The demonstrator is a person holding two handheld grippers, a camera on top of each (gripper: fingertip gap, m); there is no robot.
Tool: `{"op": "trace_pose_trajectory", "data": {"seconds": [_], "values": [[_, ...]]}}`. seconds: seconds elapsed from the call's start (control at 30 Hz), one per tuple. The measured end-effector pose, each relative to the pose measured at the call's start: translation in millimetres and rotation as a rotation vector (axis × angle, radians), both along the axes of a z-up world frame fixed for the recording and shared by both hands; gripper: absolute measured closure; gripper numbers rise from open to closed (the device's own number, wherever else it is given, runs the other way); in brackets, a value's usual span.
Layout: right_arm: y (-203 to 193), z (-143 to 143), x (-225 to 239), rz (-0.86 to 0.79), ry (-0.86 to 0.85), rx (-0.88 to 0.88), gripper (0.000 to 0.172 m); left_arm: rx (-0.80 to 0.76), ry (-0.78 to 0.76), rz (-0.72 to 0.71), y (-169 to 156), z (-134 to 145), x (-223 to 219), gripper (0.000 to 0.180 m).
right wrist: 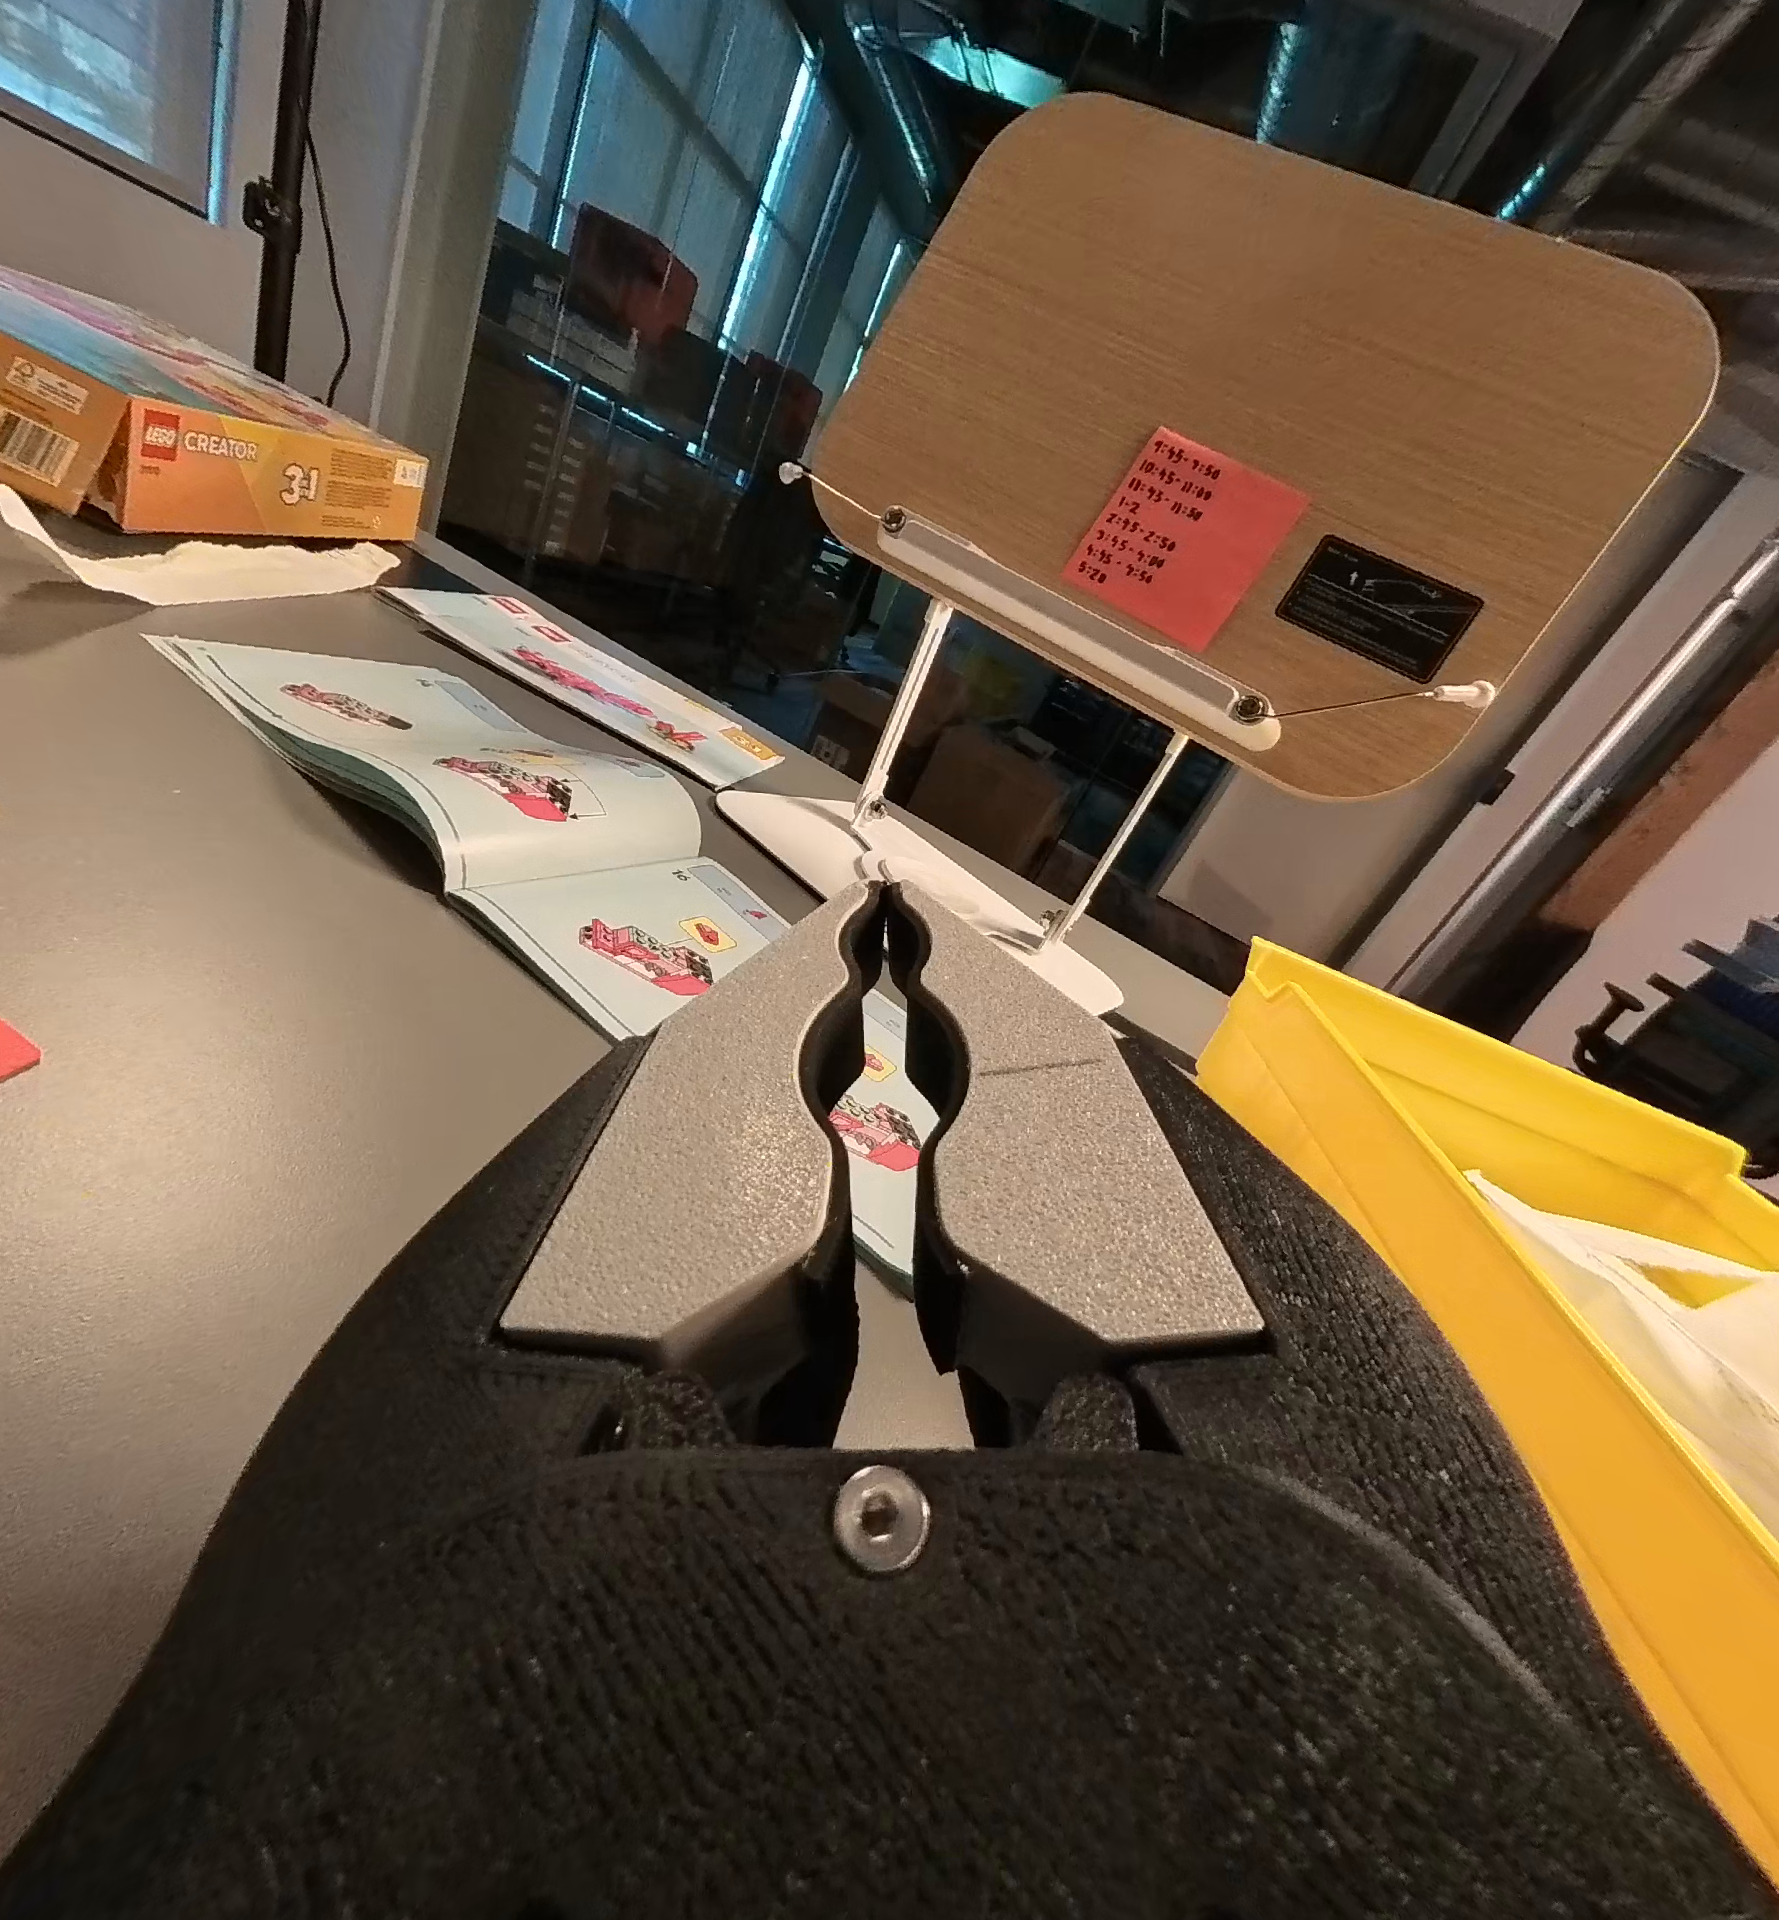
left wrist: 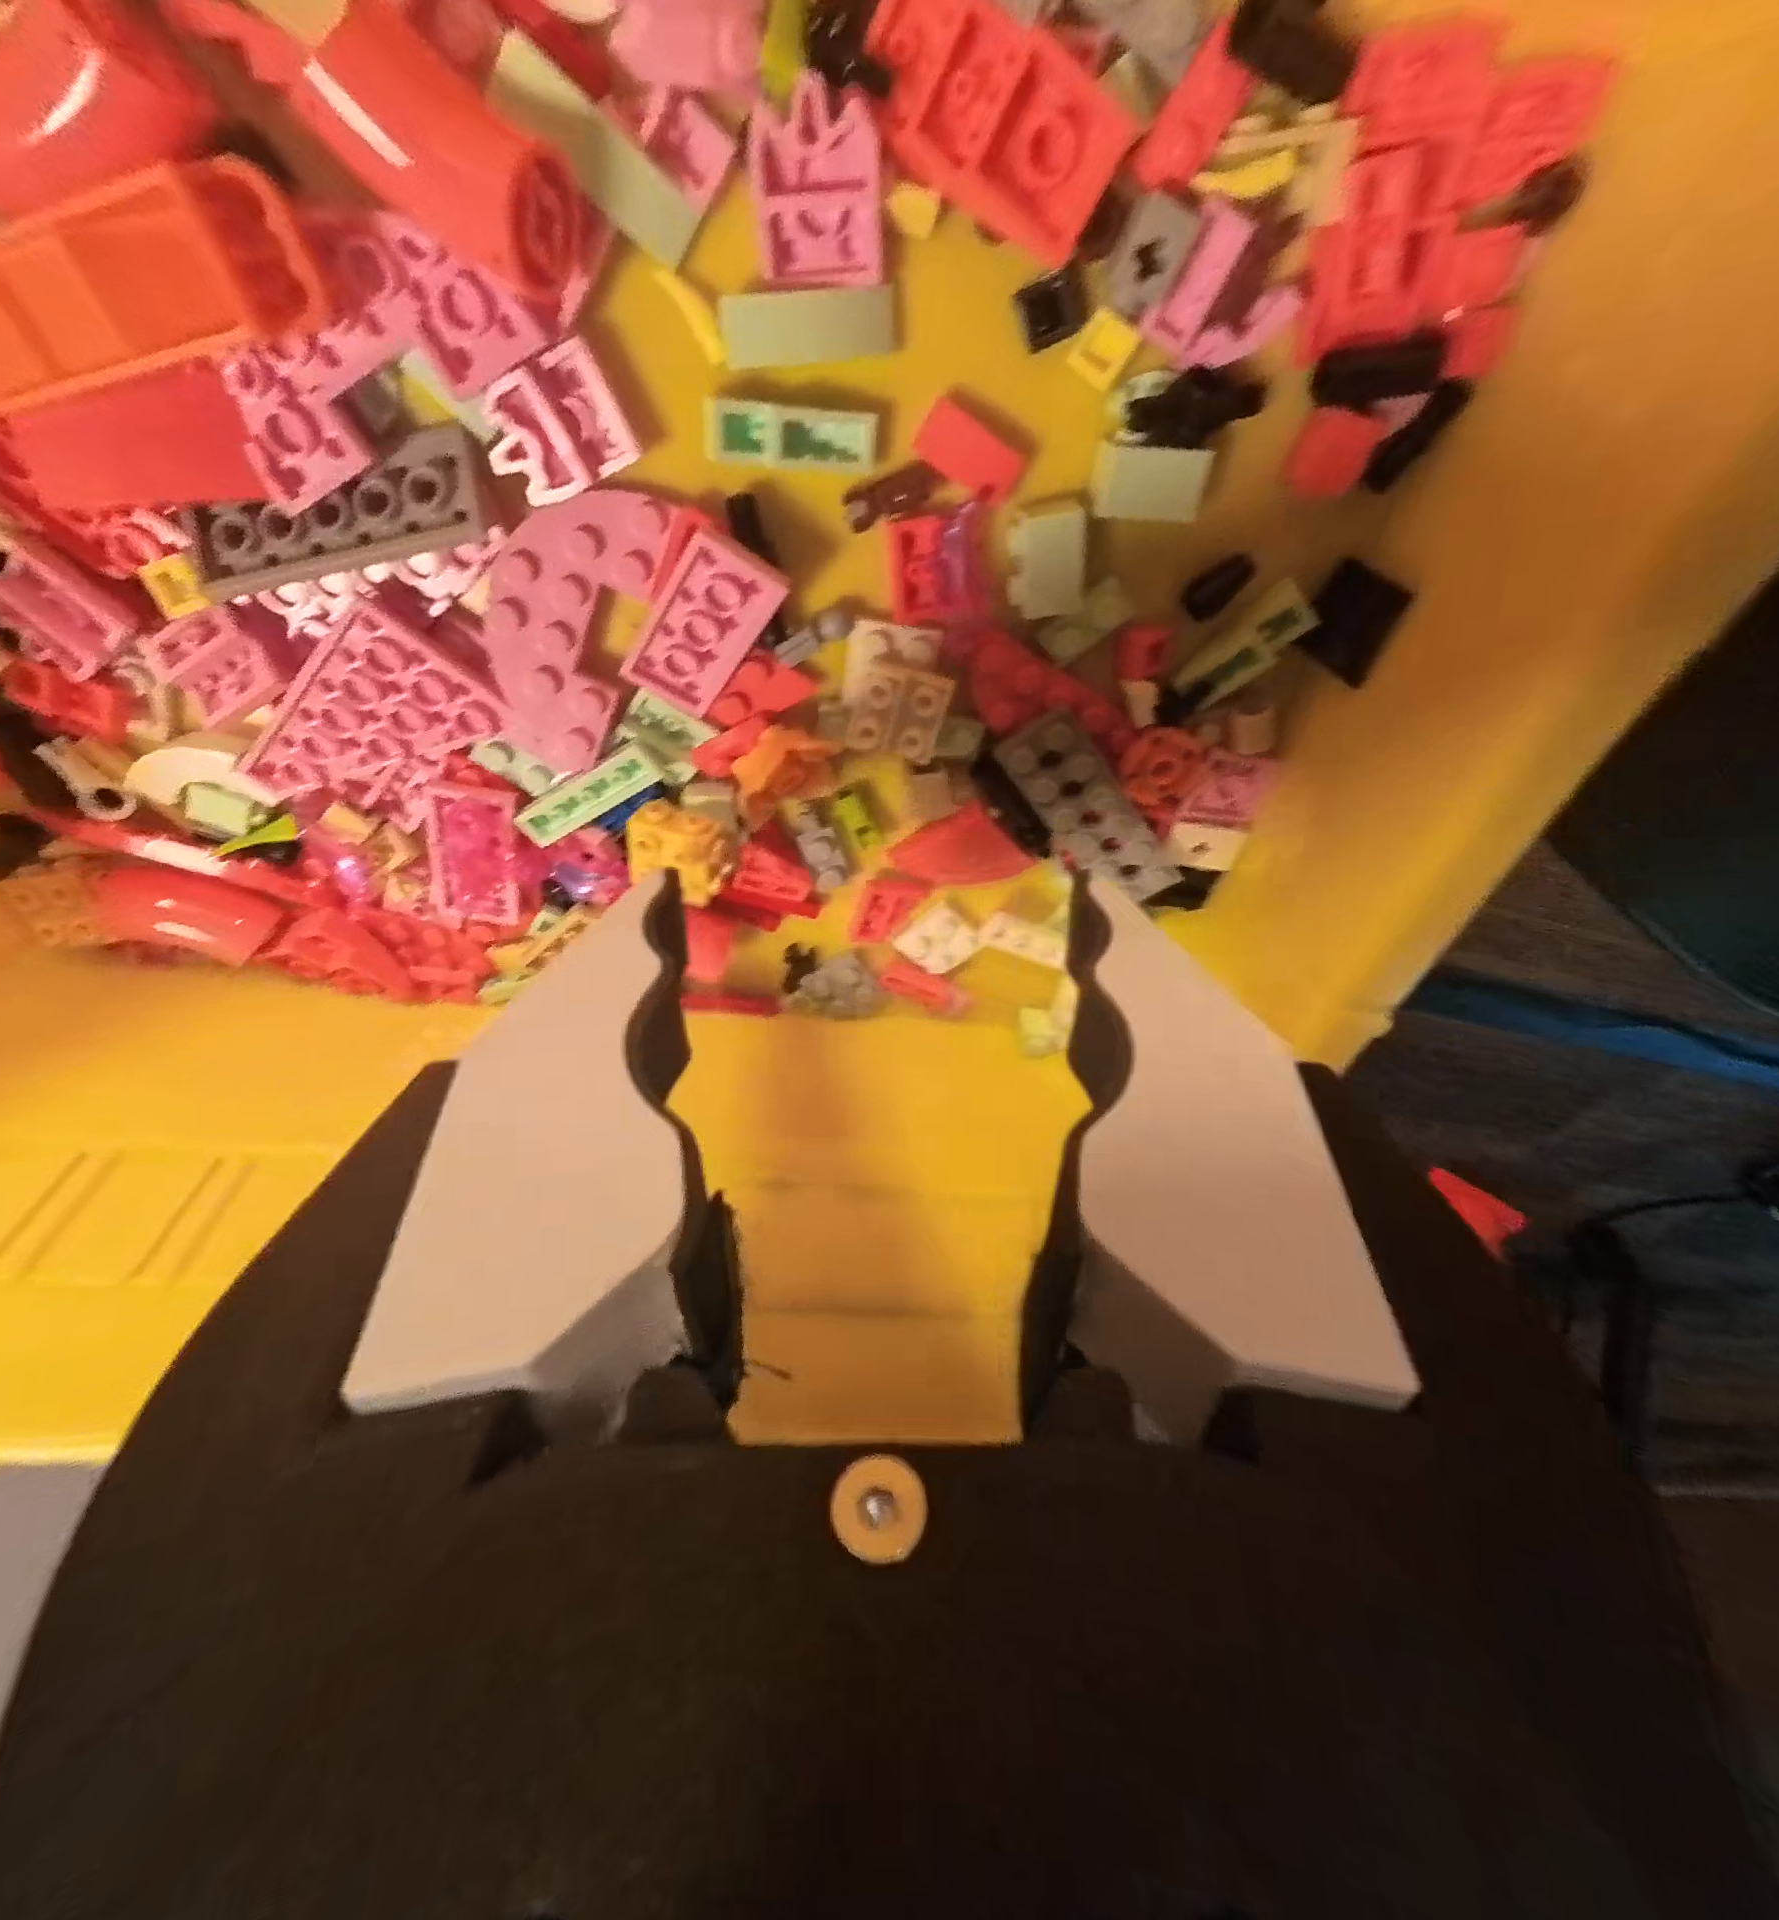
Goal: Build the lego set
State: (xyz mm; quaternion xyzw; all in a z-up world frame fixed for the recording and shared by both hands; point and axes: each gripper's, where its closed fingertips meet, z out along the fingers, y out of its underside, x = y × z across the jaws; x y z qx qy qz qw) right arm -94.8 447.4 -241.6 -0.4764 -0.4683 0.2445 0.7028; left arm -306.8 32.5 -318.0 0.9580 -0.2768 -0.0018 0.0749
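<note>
- Left gripper point(left wrist: 869, 914) jaws wide, nothing between pads, hovering over loose bricks point(left wrist: 594, 644) piled in yellow bin point(left wrist: 137, 1143).
- Pieces near tips small and jumbled: risk of pinching several at once, or knocking one aside.
- View blurred, so aim likely off.
- Right gripper point(right wrist: 883, 891) fully closed, empty, above open instruction booklet point(right wrist: 511, 810) on grey table point(right wrist: 189, 1039); could snag a page.

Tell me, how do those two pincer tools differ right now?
The left gripper has its fingers spread wide, nothing between them; the right gripper has its fingertips closed together, holding nothing. The left hangs over a yellow bin of loose toy bricks; the right points across a dark table over an open instruction booklet. Both share grey scalloped fingers on black bodies.
</note>
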Motion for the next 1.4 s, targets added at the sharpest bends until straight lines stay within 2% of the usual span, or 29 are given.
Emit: {"op": "trace_pose_trajectory", "data": {"seconds": [0.07,0.3,0.47,0.6,0.77,0.87,0.93,1.03,1.07,1.2,1.3,1.4], "values": [[0,0,0,0.000,0.000,0.000,0.172,-0.030,-0.055,0.008,-4,-2,11,0.093],[1,1,1,-0.009,0.011,-0.003,0.172,-0.001,-0.042,-0.013,2,-12,20,0.065],[3,3,4,-0.015,0.029,-0.018,0.172,-0.020,0.122,-0.071,0,-25,5,0.045],[2,2,2,-0.013,0.020,-0.011,0.172,-0.002,0.145,-0.095,5,-33,6,0.042],[2,2,2,-0.013,0.021,-0.012,0.172,0.043,0.174,-0.047,15,-31,-9,0.034],[2,2,2,-0.012,0.019,-0.011,0.172,0.116,0.235,-0.047,28,-22,-24,0.041],[2,2,2,-0.011,0.016,-0.009,0.172,0.207,0.139,-0.061,44,-15,-8,0.045],[2,2,2,-0.012,0.016,-0.007,0.172,0.314,-0.175,-0.021,67,-1,45,0.046],[2,2,2,-0.012,0.018,-0.008,0.172,0.334,-0.229,-0.018,73,2,57,0.045],[3,2,3,-0.014,0.023,-0.013,0.172,0.347,-0.161,-0.059,84,-11,62,0.036],[2,2,2,-0.013,0.021,-0.011,0.172,0.338,-0.167,-0.061,87,-19,71,0.034],[2,2,2,-0.013,0.020,-0.010,0.172,0.337,-0.073,-0.076,88,-29,62,0.032]]}}
